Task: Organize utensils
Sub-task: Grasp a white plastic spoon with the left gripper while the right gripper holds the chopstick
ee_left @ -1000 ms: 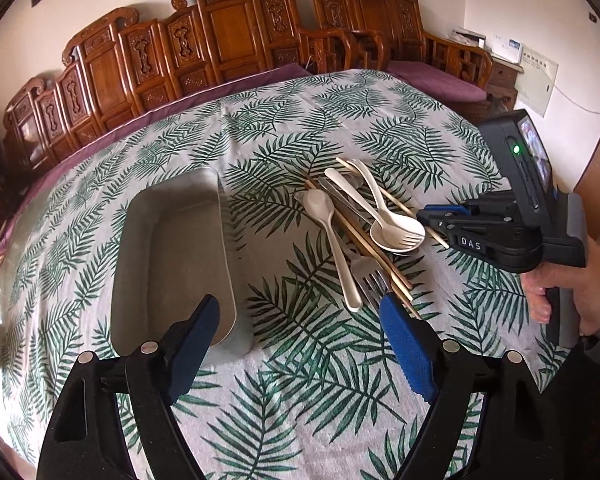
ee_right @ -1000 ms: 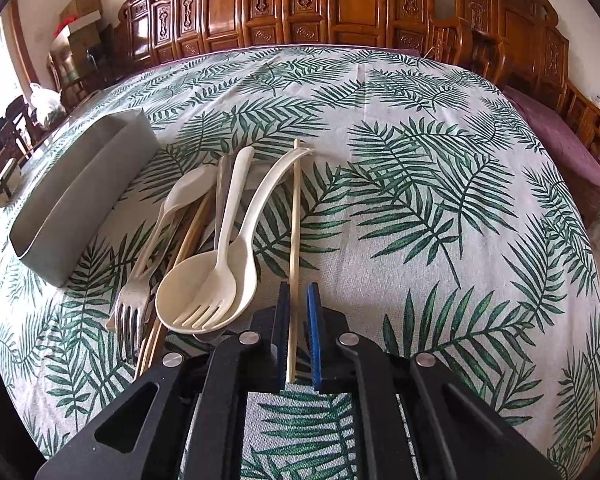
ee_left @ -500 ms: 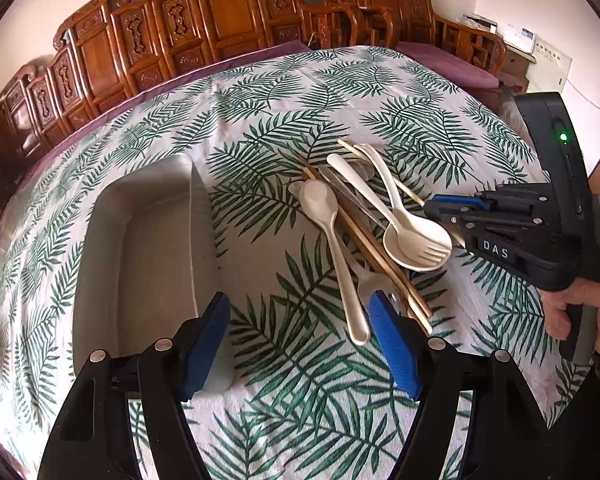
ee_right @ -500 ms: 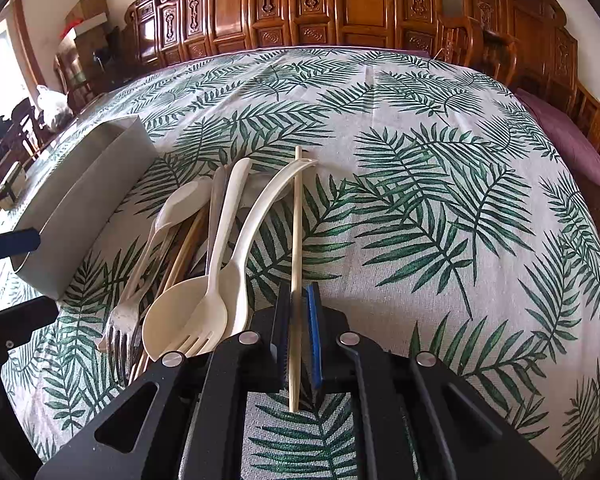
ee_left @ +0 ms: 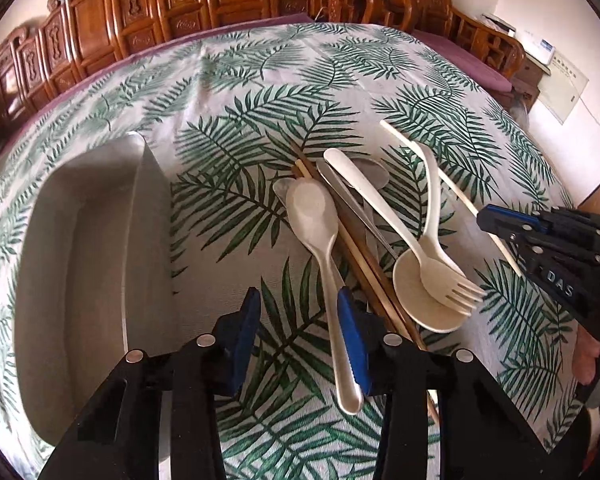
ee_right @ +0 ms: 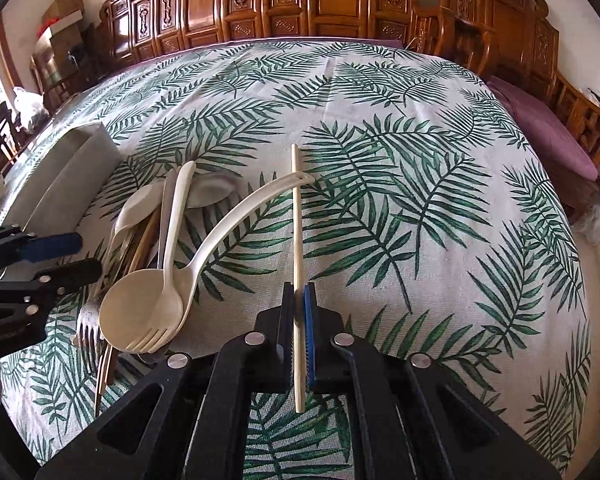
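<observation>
Two grippers — one spoon, one chopstick

The left gripper [ee_left: 298, 334] is half open and closing around the pale spoon [ee_left: 320, 256], whose handle points straight at it — the right gripper [ee_right: 299, 338] pinches a chopstick [ee_right: 297, 240].

A table draped in a white tablecloth [ee_right: 380, 92] printed with green palm fronds carries everything. At nine o'clock on it sits a grey rectangular tray [ee_left: 84, 240], standing apart from the utensils. Around the centre lies a heap: a pale spoon [ee_left: 320, 240] nearest the tray, brown chopsticks [ee_left: 360, 256] and a metal utensil [ee_left: 356, 208] beside it, then a cream ladle [ee_left: 420, 296] under a cream fork [ee_left: 432, 256] toward three o'clock. A metal fork [ee_right: 86, 326] lies at the heap's near edge.
</observation>
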`<state>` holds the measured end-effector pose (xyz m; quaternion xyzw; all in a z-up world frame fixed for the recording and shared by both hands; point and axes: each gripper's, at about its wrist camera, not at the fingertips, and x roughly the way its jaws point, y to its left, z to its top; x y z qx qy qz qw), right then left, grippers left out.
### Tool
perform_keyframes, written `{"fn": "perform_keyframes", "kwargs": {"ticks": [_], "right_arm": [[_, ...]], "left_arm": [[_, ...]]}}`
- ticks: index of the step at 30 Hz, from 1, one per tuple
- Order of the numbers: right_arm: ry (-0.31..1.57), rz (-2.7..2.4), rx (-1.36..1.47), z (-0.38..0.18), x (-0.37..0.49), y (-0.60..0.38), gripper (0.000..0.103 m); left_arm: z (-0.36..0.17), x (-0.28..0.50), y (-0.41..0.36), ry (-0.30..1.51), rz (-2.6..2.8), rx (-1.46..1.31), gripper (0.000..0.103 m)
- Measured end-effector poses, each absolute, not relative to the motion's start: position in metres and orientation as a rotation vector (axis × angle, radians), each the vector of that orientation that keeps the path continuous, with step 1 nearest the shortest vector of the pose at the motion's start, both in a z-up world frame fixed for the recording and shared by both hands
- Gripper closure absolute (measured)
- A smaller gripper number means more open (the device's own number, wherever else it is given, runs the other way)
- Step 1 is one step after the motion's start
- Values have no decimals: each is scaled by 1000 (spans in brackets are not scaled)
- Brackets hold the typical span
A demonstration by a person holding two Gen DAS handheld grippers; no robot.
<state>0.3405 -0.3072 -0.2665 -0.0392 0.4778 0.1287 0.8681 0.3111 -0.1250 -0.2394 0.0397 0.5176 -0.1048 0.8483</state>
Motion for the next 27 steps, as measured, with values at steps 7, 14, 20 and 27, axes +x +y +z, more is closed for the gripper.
{"fn": "perform_keyframes", "kwargs": {"ticks": [7,14,20,27], "right_arm": [[950,261,-71,-254,340,-312,98],[912,233,-67,-240,340,-318,98],[857,228,-74,-224,338,-316,98],[790,221,-56,-197,334,-320,98]], "left_arm": [[-248,324,-121,1114,-214,27,81],[-246,329,-123,1118,-206,29,96],[-234,323,-123,1084,-199,76,96],[-205,316,-120,1027,-205,95,96]]}}
